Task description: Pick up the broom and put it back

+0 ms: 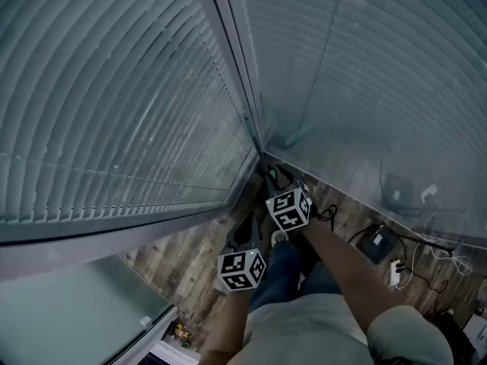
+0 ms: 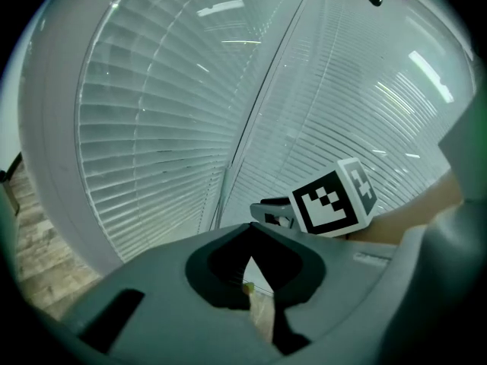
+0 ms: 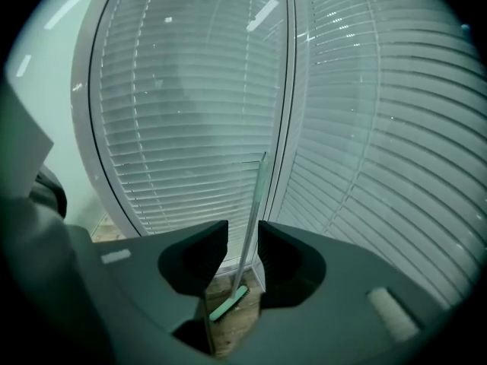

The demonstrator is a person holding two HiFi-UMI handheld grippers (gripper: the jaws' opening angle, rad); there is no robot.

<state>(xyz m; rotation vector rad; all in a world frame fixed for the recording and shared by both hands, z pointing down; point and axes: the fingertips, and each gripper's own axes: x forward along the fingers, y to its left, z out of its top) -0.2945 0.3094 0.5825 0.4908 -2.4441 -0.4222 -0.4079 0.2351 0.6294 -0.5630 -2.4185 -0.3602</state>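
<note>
Firstly, head view: broom point(image 1: 297, 136) leans in corner of blinds point(image 1: 114, 90), 12 o'clock of right gripper point(image 1: 279, 175), apart from it; left gripper point(image 1: 245, 230) at its 7 o'clock. Left gripper view: jaws together, nothing between. Right gripper view: jaws apart, broom beyond gap, untouched.

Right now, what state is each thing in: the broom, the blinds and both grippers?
broom: standing in the window corner, head on the floor, not held.
blinds: lowered.
right gripper: jaws apart, nothing gripped.
left gripper: jaws together, empty.
</note>
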